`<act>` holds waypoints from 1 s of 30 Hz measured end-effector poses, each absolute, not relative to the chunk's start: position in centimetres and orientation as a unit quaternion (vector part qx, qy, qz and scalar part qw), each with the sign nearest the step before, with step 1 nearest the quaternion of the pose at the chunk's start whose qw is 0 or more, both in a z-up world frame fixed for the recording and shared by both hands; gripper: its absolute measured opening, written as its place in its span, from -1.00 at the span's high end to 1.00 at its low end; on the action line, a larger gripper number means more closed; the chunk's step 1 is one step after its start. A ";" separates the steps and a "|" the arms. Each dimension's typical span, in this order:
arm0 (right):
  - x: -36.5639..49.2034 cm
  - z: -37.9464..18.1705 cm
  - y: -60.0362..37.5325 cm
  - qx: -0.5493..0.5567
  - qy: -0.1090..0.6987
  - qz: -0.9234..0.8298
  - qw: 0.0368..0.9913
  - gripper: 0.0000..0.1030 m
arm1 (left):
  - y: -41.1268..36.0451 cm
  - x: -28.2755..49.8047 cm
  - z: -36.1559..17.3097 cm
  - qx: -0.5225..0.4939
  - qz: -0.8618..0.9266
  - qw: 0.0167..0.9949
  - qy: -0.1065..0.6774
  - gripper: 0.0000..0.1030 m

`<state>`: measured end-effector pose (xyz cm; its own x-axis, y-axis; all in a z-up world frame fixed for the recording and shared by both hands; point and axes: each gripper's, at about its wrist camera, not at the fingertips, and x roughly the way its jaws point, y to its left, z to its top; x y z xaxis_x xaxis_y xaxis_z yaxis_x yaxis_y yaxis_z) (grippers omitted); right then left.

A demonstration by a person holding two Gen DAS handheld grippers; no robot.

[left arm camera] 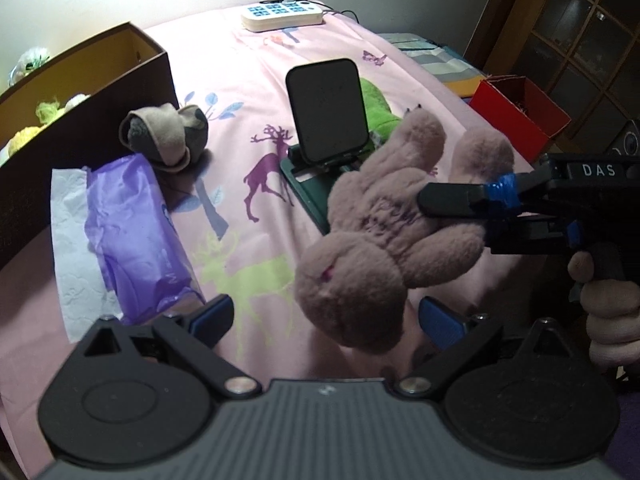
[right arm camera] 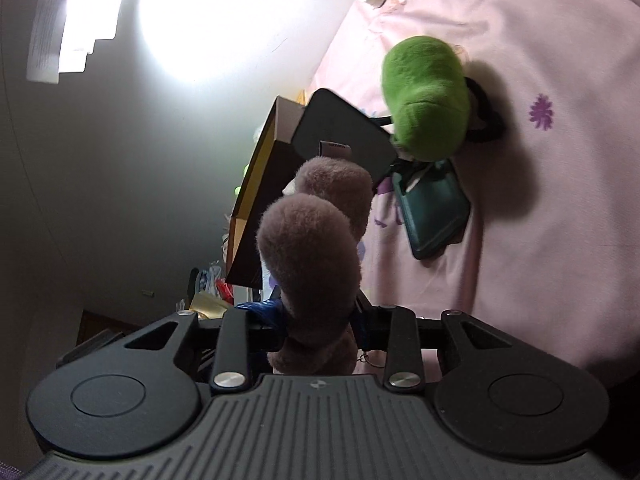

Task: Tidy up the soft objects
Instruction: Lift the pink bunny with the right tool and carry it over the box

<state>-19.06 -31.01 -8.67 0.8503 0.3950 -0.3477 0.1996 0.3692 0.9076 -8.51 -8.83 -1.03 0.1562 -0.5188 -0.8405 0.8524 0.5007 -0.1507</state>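
A pink-brown plush bunny (left arm camera: 376,236) hangs in the air above the pink bedsheet, head down. My right gripper (left arm camera: 436,204) comes in from the right and is shut on the bunny's body; in the right wrist view the bunny (right arm camera: 316,248) sticks up between the closed blue-taped fingers (right arm camera: 264,312). My left gripper (left arm camera: 326,318) is open and empty, its blue pads just below the bunny's head. A rolled beige-grey sock bundle (left arm camera: 166,136) lies beside the brown box (left arm camera: 80,120), which holds soft yellow-green things (left arm camera: 48,110). A green plush (right arm camera: 426,100) lies behind the phone stand.
A dark phone on a green stand (left arm camera: 326,120) stands mid-bed. A purple tissue pack (left arm camera: 128,232) with white tissue lies left. A white power strip (left arm camera: 282,14) sits at the far edge. A red box (left arm camera: 520,108) is off the bed at right.
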 end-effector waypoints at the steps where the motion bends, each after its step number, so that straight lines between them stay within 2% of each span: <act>1: -18.6 -8.4 -30.8 0.555 0.266 0.069 0.785 0.70 | -8.6 -8.5 -0.7 0.181 -0.466 0.740 0.449 -0.92; 15: -8.2 -1.7 -27.9 0.522 0.242 0.161 0.802 0.74 | -3.5 -3.7 2.8 0.098 -0.433 0.797 0.410 -0.93; 23: -1.7 0.0 -27.5 0.521 0.263 0.137 0.800 0.77 | -1.2 -0.8 2.4 0.077 -0.413 0.810 0.409 -0.93; 30: 4.7 3.1 -28.4 0.477 0.263 0.091 0.834 0.78 | 1.2 1.2 1.6 0.070 -0.396 0.815 0.418 -0.93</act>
<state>4.74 -28.37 3.06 0.8453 0.4028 -0.3510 0.0981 0.5289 0.8430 1.21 1.23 1.65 0.3376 -0.5857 -0.7369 0.7034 0.6772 -0.2159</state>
